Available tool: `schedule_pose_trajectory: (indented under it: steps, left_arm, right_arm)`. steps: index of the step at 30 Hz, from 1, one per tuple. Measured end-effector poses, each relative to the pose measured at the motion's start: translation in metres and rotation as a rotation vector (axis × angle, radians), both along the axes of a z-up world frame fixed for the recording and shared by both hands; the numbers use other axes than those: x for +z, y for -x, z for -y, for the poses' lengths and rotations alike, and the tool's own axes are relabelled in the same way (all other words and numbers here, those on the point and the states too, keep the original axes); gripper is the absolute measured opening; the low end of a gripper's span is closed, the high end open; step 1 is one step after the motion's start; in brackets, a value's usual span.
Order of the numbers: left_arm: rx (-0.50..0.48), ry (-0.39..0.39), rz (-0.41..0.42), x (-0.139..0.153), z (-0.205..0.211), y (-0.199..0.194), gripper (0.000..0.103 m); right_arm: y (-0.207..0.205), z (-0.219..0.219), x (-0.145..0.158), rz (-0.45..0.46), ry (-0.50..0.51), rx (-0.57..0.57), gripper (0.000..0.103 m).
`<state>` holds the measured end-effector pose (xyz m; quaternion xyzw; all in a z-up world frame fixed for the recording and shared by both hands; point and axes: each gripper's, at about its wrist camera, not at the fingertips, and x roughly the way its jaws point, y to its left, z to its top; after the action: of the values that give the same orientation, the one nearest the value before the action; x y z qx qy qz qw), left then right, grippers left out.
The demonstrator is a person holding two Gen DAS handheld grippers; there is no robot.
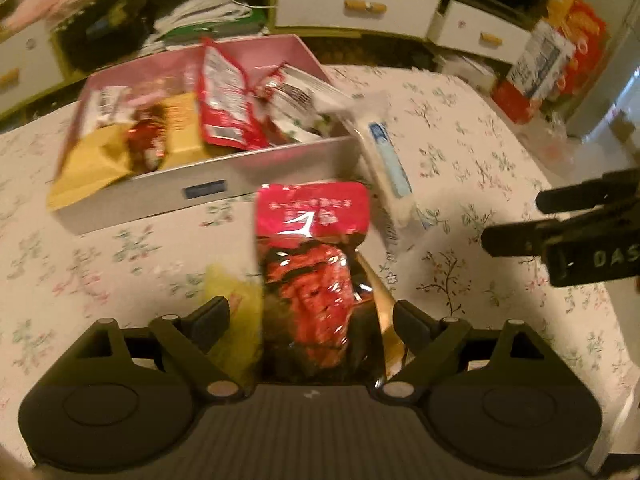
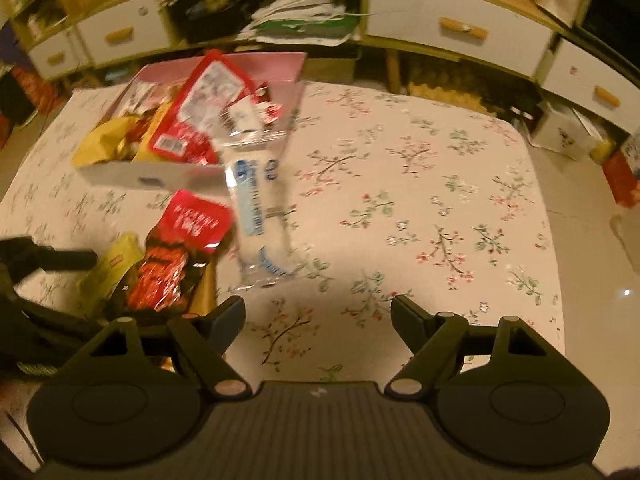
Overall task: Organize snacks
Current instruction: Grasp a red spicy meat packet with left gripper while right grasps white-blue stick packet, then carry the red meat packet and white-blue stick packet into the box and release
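Snacks everywhere on the floral worktop, and both views are blurred. The left claw has its fingers spread wide, released, with a red-and-black snack packet standing up between them; whether either finger touches it I cannot tell. A yellow packet sits just beside it on the left. From the right wrist view, that same red-and-black packet shows at near left, beside the left claw's dark fingers. The right claw is released too, fingers apart over bare cloth, gripping nothing. A white-and-blue packet leans tilted against the near right corner of the white box. That box sits at far left of the worktop, pink inside, stuffed with red, yellow and white packets. Beyond the worktop, white drawers with wooden handles line the far side.
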<state>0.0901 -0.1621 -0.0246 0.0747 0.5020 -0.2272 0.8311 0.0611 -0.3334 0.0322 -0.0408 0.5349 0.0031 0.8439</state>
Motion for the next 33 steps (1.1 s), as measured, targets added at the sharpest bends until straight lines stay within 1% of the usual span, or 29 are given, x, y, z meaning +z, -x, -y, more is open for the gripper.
schedule_pose_trajectory:
  steps: [2,3,4,5,6,8,9,13,15,19,21,22,25,27,29,30,32,33]
  left_arm:
    - [-0.034,-0.039,0.038,-0.007,0.006,0.0,0.08]
    - [-0.057,-0.054,0.057,-0.009,0.007,0.001,0.078]
    - [-0.072,-0.051,0.059,-0.01,0.005,0.0,0.071]
    - [-0.072,-0.03,0.045,-0.009,0.001,-0.003,0.061]
    - [-0.058,-0.005,0.023,-0.008,-0.004,-0.007,0.058]
    - [-0.035,0.043,-0.028,-0.011,-0.013,-0.013,0.057]
    - [-0.035,0.055,-0.032,-0.012,-0.016,-0.013,0.057]
    - [-0.051,0.057,-0.026,-0.009,-0.017,-0.008,0.056]
    - [-0.061,0.064,-0.026,-0.009,-0.012,-0.006,0.056]
    - [-0.063,0.073,-0.032,-0.009,-0.011,-0.004,0.055]
    - [-0.061,0.077,-0.038,-0.009,-0.011,-0.005,0.055]
    - [-0.06,0.08,-0.041,-0.008,-0.011,-0.005,0.054]
    - [-0.058,0.085,-0.043,-0.007,-0.013,-0.006,0.054]
    - [-0.056,0.087,-0.044,-0.006,-0.014,-0.006,0.054]
    - [-0.055,0.085,-0.046,-0.006,-0.014,-0.005,0.054]
    - [-0.054,0.086,-0.048,-0.006,-0.015,-0.005,0.054]
    - [-0.058,0.091,-0.05,-0.004,-0.015,-0.003,0.053]
    - [-0.057,0.091,-0.051,-0.003,-0.014,-0.003,0.053]
  right_arm:
    - [-0.002,0.003,-0.003,-0.002,0.003,-0.016,0.076]
    - [-0.002,0.004,-0.004,-0.005,0.003,-0.019,0.075]
    - [-0.005,0.006,-0.005,-0.008,0.003,-0.021,0.074]
    - [-0.006,0.007,-0.007,-0.01,0.002,-0.021,0.074]
    - [-0.007,0.007,-0.008,-0.012,0.0,-0.02,0.073]
    - [-0.01,0.006,-0.012,-0.011,-0.008,-0.016,0.072]
    - [-0.012,0.006,-0.013,-0.009,-0.014,-0.013,0.071]
    - [-0.022,0.0,-0.019,0.022,-0.043,0.003,0.068]
    - [-0.027,-0.007,-0.025,0.022,-0.05,0.022,0.065]
    - [-0.035,-0.024,-0.027,0.052,-0.029,0.086,0.064]
    - [-0.04,-0.027,-0.026,0.075,-0.047,0.088,0.064]
    - [-0.044,-0.028,-0.027,0.08,-0.065,0.085,0.063]
    - [-0.049,-0.032,-0.032,0.076,-0.094,0.088,0.057]
    - [-0.051,-0.037,-0.036,0.074,-0.09,0.101,0.054]
    - [-0.052,-0.039,-0.039,0.075,-0.084,0.113,0.055]
    - [-0.052,-0.038,-0.041,0.075,-0.079,0.121,0.053]
    - [-0.051,-0.036,-0.042,0.077,-0.085,0.122,0.04]
    - [-0.051,-0.033,-0.041,0.075,-0.094,0.114,0.029]
